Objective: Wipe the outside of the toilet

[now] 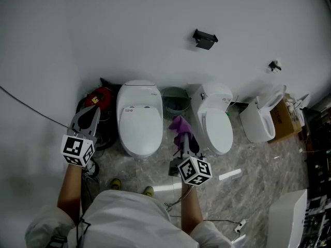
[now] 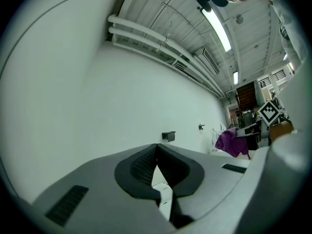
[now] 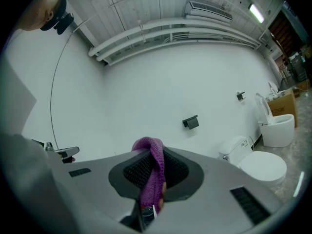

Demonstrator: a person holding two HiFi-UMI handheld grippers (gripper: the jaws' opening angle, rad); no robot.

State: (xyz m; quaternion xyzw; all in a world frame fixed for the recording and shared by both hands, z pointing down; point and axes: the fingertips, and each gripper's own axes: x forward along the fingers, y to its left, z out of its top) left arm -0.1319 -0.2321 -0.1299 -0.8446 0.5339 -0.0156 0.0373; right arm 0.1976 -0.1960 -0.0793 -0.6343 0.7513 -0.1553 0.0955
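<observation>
**Right claw [image 1: 181,137] grips the cloth [image 1: 180,124], no wiping begun**

Its jaws are clamped on a fold of the purple cloth, and the rest bunches loose above the tips. Left claw [image 1: 91,112] has its jaws together with nothing between them. It hangs just beside the left-hand toilet [image 1: 138,123], close to a red object [image 1: 101,97] and the dark tangle around it. The cloth hovers over the gap between that toilet and a second toilet [image 1: 217,128], in front of a bin [image 1: 175,100], and touches neither bowl.

The likeliest fault is the cloth slipping. Only a narrow fold is pinched, so dragging it across smooth porcelain could pull it out of the jaws. If the loose part folds away from the surface, the hard jaw tips would probably meet the glaze and scrape it instead of wiping.

Two toilets sit equally near the cloth — a small drift to the right would put the wipe on the wrong one, though the feet seem to face the left-hand bowl. A low sweep round the side could knock the bin. The empty claw could catch in the tangle by the red object, and a thin cord [image 1: 223,222] on the floor near the feet looks like something to trip on.
</observation>
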